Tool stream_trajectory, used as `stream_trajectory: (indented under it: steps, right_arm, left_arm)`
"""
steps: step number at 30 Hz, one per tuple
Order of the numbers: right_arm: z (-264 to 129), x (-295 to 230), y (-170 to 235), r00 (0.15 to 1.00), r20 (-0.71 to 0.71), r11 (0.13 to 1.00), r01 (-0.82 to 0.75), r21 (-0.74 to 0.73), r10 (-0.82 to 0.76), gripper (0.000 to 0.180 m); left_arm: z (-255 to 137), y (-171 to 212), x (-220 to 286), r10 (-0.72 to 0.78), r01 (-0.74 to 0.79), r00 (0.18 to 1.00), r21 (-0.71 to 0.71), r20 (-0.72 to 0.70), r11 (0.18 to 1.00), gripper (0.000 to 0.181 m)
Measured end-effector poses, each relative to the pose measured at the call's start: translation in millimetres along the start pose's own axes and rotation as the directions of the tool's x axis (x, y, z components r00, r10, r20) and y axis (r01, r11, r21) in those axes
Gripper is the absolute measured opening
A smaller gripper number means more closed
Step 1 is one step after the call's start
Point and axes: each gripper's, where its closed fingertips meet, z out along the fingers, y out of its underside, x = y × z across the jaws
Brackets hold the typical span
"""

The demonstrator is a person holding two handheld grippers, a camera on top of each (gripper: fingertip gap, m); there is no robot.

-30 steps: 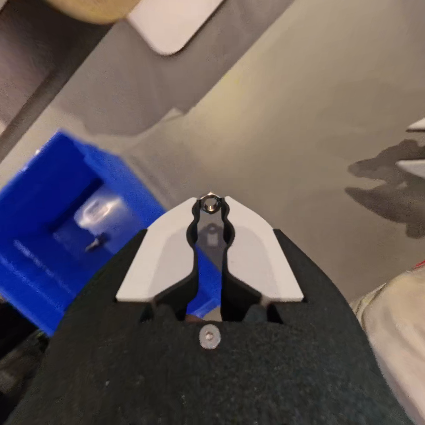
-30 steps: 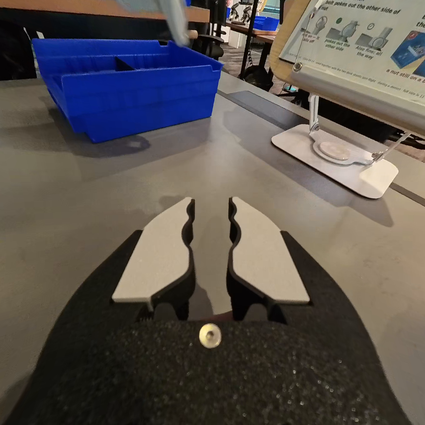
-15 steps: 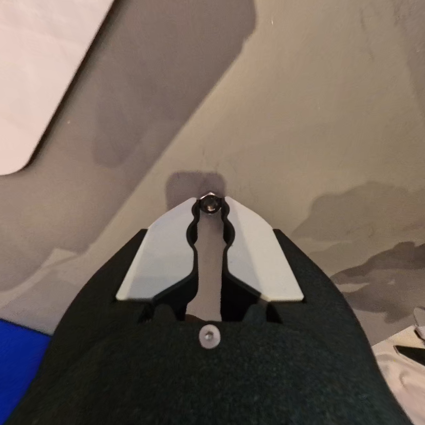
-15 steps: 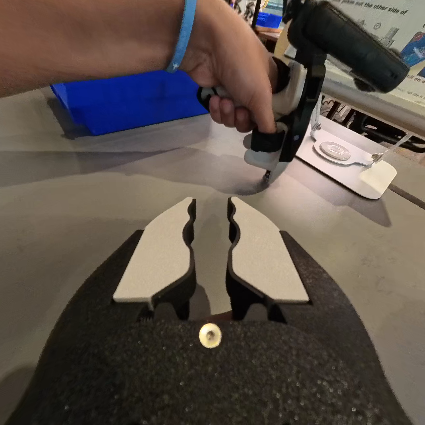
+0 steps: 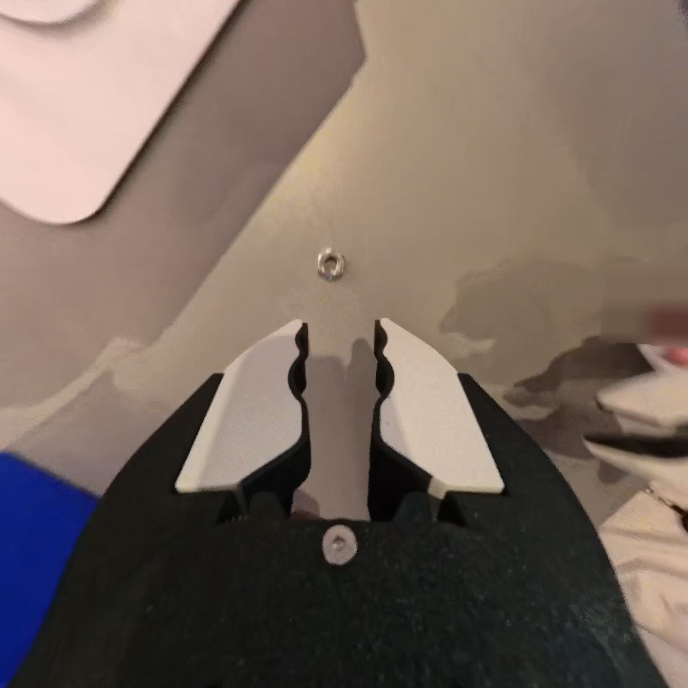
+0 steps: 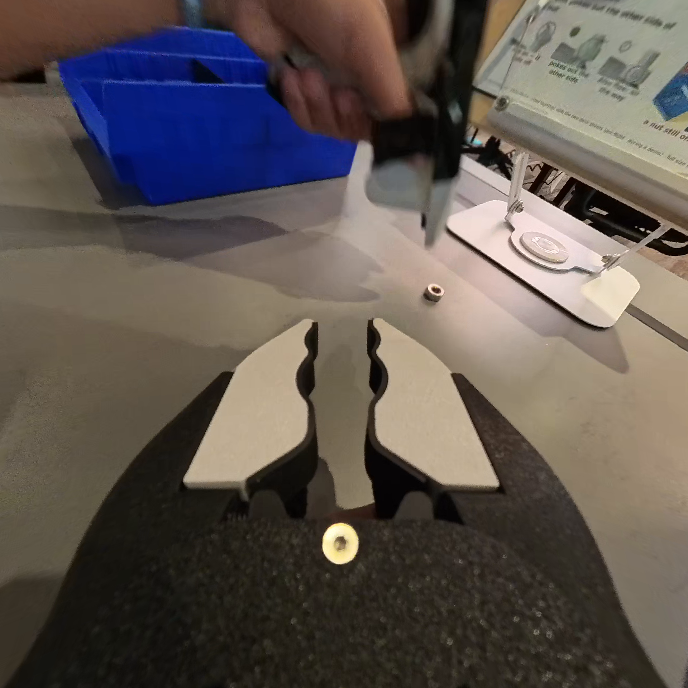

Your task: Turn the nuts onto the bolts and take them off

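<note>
A small silver hex nut [image 5: 331,265] lies flat on the grey table [image 5: 484,167], just beyond my left gripper [image 5: 340,327]. The left gripper is open and empty, its pads apart above the table. The same nut shows in the right wrist view [image 6: 433,290], ahead and to the right of my right gripper [image 6: 342,327]. The right gripper is open and empty, low over the table. The left gripper, held by a hand, hovers blurred above the nut in the right wrist view [image 6: 420,178]. No bolt shows.
A blue bin [image 6: 208,119] with compartments stands at the back left of the table. A white stand base [image 6: 540,257] carrying an instruction board [image 6: 595,67] sits at the right; the base also shows in the left wrist view [image 5: 74,104].
My left gripper carried the nut from the blue bin over the table, opened and left it lying there, then lifted away. My right gripper has barely moved.
</note>
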Motion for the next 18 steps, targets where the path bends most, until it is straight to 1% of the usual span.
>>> stream_trajectory:
  steps: [2, 4, 6, 8, 11, 13, 16, 18]
  right_arm:
    - [-0.5, -1.5, -1.4, 1.000, 0.010, 1.000, -0.010, 0.007, 0.010, 0.025]
    - [-0.6, -2.9, -2.2, 1.000, 0.022, 1.000, -0.018, 0.010, 0.017, 0.025]
    - [-0.3, -3.8, -2.4, 0.999, 0.032, 1.000, -0.025, 0.009, 0.025, 0.025]
    - [0.6, -5.2, -1.6, 0.999, 0.043, 1.000, -0.030, 0.003, 0.030, 0.026]
    - [2.0, -9.5, -0.5, 0.997, 0.066, 0.999, -0.036, -0.006, 0.036, 0.027]
    - [3.2, -12.4, -0.1, 0.996, 0.080, 0.999, -0.037, -0.009, 0.037, 0.027]
    - [5.1, -14.6, 0.8, 0.996, 0.089, 0.999, -0.029, -0.017, 0.030, 0.028]
    - [6.0, -15.7, -0.3, 0.995, 0.093, 0.999, -0.030, -0.015, 0.031, 0.028]
  left_arm:
    - [-47.0, 19.3, 0.7, 0.003, -0.004, 1.000, 0.133, 0.007, 0.991, 0.034]
    - [-97.3, 50.5, -5.4, -0.026, 0.013, 0.999, 0.285, 0.041, 0.958, 0.035]
    - [-139.2, 91.7, -16.4, -0.079, 0.042, 0.994, 0.431, 0.070, 0.901, 0.035]
    - [-161.4, 140.5, -34.2, -0.166, 0.091, 0.981, 0.532, 0.096, 0.842, 0.037]
    - [-157.7, 207.6, -59.2, -0.271, 0.161, 0.956, 0.570, 0.114, 0.805, 0.040]
    - [-147.6, 236.5, -68.4, -0.294, 0.173, 0.948, 0.580, 0.121, 0.796, 0.043]
    - [-140.2, 258.2, -75.2, -0.263, 0.116, 0.951, 0.601, 0.163, 0.791, 0.050]
    - [-140.8, 261.5, -72.4, -0.241, 0.111, 0.962, 0.623, 0.128, 0.774, 0.050]
